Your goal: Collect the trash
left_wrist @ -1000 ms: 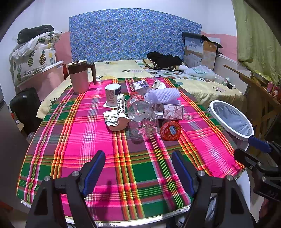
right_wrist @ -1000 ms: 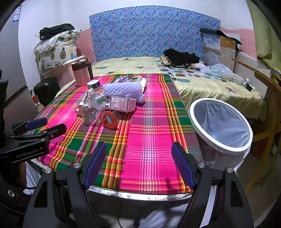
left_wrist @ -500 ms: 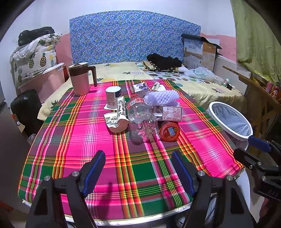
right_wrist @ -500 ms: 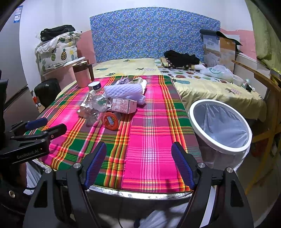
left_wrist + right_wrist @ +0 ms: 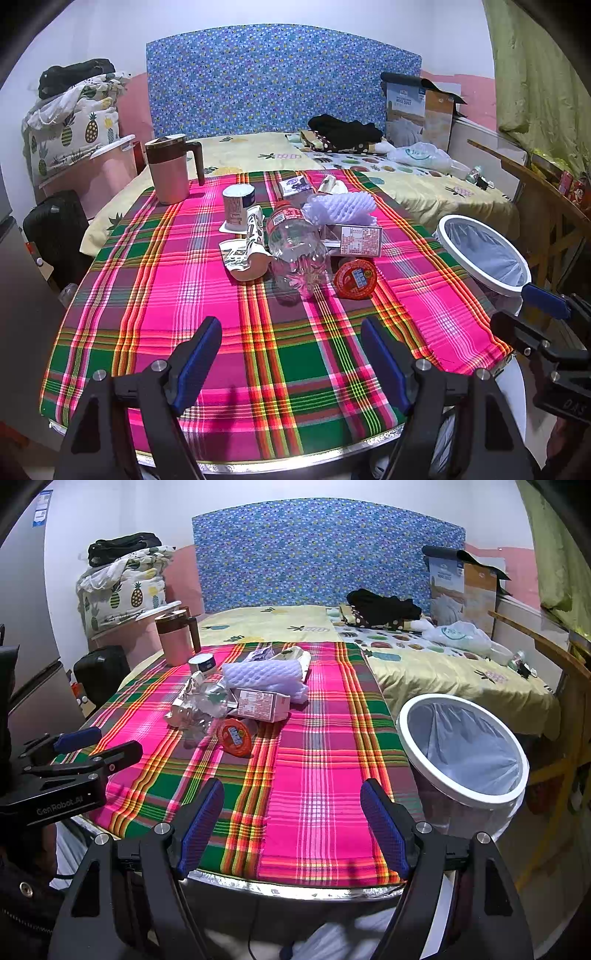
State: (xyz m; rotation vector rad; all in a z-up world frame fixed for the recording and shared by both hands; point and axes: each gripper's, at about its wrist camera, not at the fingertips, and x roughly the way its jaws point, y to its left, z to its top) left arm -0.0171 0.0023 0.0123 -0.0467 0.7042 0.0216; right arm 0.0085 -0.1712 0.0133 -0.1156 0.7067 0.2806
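A heap of trash lies mid-table on the plaid cloth (image 5: 177,295): a clear plastic bottle (image 5: 295,247), a red round lid cup (image 5: 355,277), a small carton (image 5: 360,240), white foam netting (image 5: 341,206), a crumpled wrapper (image 5: 243,254) and a paper cup (image 5: 238,205). A white-rimmed bin (image 5: 484,254) with a liner stands off the table's right edge; it also shows in the right wrist view (image 5: 461,749). My left gripper (image 5: 291,354) is open and empty over the near table edge. My right gripper (image 5: 291,819) is open and empty, nearer the bin.
A pink jug (image 5: 170,168) with a brown handle stands at the table's far left. A bed (image 5: 424,181) with clothes and a bag lies behind. A wooden chair (image 5: 546,206) is at the right, a black suitcase (image 5: 55,236) at the left.
Both grippers have drifted slightly back and up; the table and trash sit a little farther off. Nothing was taken hold of.
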